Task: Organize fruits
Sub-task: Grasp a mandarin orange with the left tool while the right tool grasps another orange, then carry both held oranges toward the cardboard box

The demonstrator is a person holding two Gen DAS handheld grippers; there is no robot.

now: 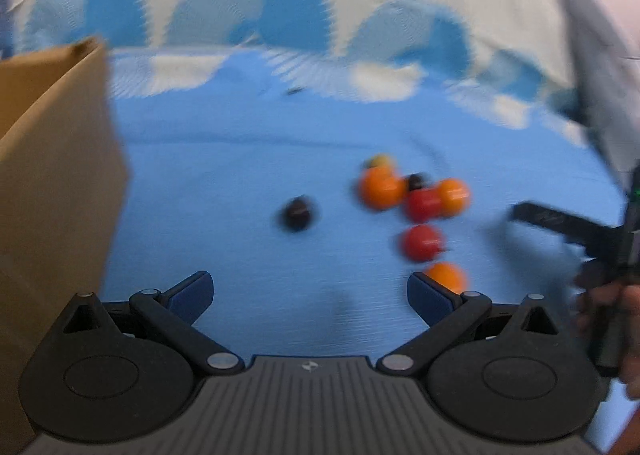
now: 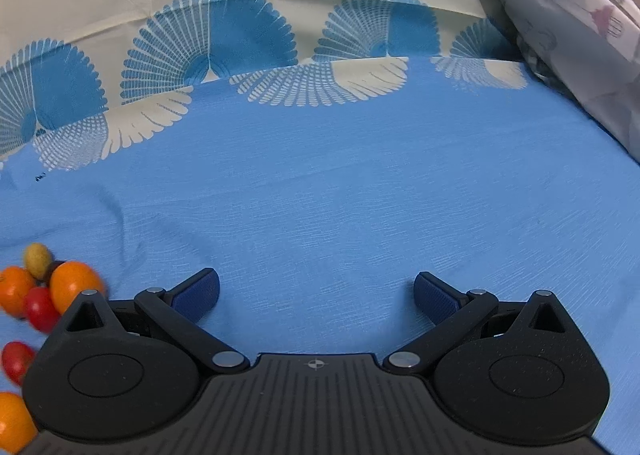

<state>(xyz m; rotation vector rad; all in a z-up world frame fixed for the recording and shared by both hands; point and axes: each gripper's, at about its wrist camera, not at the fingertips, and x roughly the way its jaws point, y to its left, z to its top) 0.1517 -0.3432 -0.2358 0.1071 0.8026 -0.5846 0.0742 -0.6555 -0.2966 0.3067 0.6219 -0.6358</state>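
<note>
Left wrist view, blurred: left gripper (image 1: 310, 291) gapes empty; the fruits (image 1: 416, 203) cluster ahead to its right on the blue cloth (image 1: 240, 159), a dark one (image 1: 296, 213) straight ahead. Right gripper (image 2: 316, 293) also gapes empty. They look small, round, roll-prone; pinch gently across the middle.

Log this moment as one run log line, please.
left gripper open, empty | right gripper open, empty | fruits loose on blue cloth | cardboard box at left
</note>
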